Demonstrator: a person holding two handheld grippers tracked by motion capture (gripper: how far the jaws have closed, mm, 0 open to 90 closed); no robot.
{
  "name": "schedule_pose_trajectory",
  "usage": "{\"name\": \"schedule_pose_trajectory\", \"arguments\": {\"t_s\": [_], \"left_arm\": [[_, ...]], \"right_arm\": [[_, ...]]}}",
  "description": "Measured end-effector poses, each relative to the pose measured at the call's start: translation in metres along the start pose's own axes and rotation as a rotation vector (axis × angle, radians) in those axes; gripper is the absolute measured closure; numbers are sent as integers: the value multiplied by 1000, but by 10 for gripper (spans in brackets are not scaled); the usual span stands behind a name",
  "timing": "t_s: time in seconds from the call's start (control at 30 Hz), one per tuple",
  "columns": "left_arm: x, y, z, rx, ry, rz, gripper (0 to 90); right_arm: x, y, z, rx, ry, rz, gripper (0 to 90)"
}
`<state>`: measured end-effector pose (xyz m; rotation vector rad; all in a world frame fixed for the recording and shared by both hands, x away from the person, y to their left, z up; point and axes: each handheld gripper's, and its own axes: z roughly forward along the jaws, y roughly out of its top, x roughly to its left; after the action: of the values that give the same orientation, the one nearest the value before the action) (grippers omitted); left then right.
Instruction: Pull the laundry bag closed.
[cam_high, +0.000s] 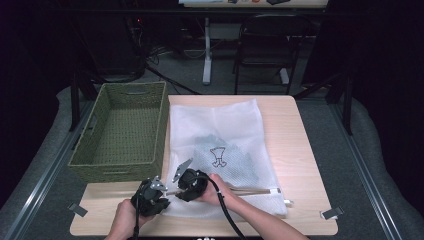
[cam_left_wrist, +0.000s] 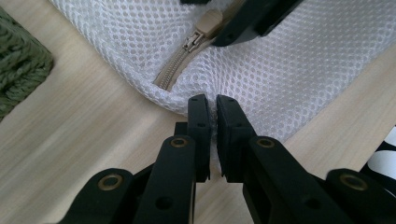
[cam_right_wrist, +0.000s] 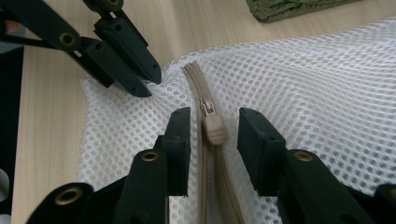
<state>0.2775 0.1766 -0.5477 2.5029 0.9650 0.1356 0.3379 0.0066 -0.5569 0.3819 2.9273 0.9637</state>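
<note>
Jaws first, high view: left gripper (cam_high: 159, 199) and right gripper (cam_high: 186, 186) sit close together at the near-left corner of the white mesh bag (cam_high: 225, 130), which lies flat on the bench (cam_high: 300, 150) beside a green basket (cam_high: 125, 130).

Left gripper view: jaws clamped on the mesh corner, just below the zipper (cam_left_wrist: 175, 72) end.

Right gripper view: jaws apart, straddling the beige zip pull (cam_right_wrist: 215, 128), not yet pinching it.

Step, prob.: anchor corner, grab pull. Next needs right jaws to pinch the pull, then draw along the zipper w/ left holding firm.
</note>
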Motion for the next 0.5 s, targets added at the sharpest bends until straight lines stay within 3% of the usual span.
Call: {"name": "schedule_pose_trajectory", "arguments": {"t_s": [0.23,0.4,0.5], "left_arm": [[0,0,-3,-13,0,8,851],[0,0,-4,-18,0,2,838],[2,1,-6,-29,-4,-15,755]], "right_arm": [[-4,1,6,13,32,16,797],[-3,1,1,12,37,9,818],[1,2,-6,4,20,-1,820]]}}
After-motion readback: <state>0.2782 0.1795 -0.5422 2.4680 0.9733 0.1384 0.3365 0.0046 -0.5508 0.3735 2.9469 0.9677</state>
